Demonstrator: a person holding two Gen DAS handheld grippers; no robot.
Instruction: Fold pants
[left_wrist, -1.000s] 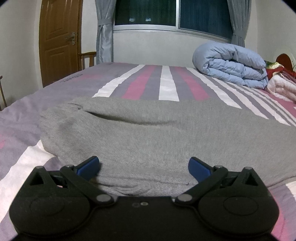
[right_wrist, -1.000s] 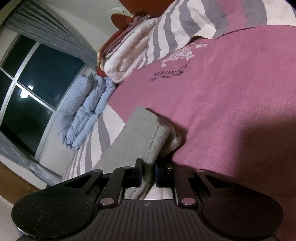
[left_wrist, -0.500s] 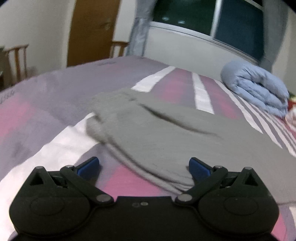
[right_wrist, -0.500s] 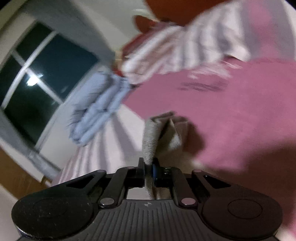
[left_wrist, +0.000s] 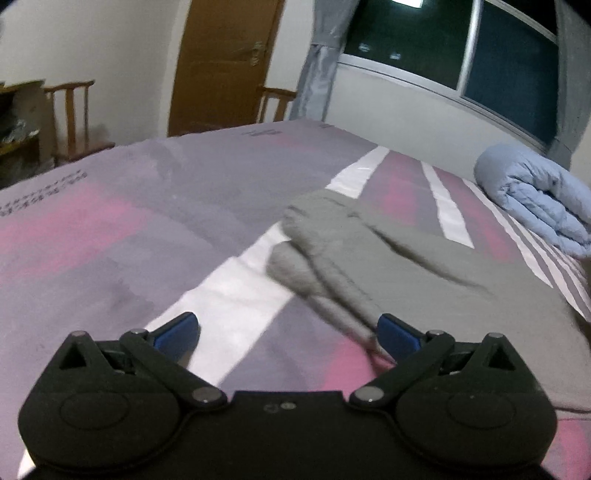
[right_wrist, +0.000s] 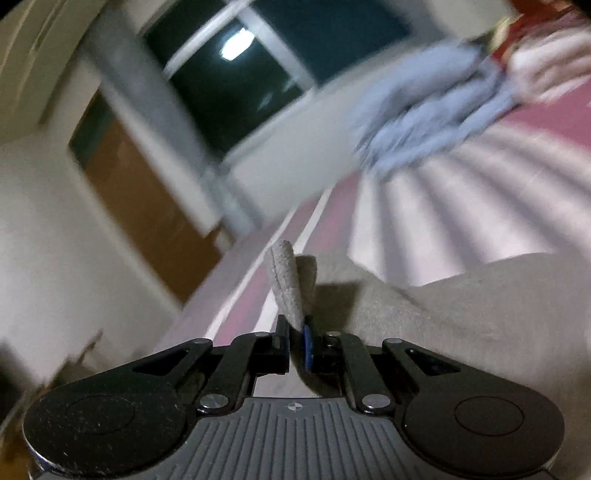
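Observation:
Grey pants (left_wrist: 424, 280) lie folded lengthwise on the striped bedspread (left_wrist: 147, 221), their rounded end towards the left. My left gripper (left_wrist: 288, 332) is open and hovers over the bed just left of the pants' near edge; its right pad (left_wrist: 397, 334) is close to the cloth, and nothing sits between the jaws. My right gripper (right_wrist: 295, 336) is shut on a pinched fold of the grey pants (right_wrist: 290, 284), which stands up from the pads while the rest of the cloth (right_wrist: 461, 325) trails off to the right. The right wrist view is tilted and blurred.
A rolled pale-blue duvet (left_wrist: 535, 206) lies at the bed's far right, under the window (left_wrist: 461, 40). Wooden chairs (left_wrist: 74, 114) and a brown door (left_wrist: 221, 62) stand past the bed's far left side. Folded blankets (right_wrist: 546, 62) show behind the duvet.
My left gripper slid left off the pants and now sits over the bedspread. My right gripper closed on the pants' end, lifted it, and swung it across towards the door side.

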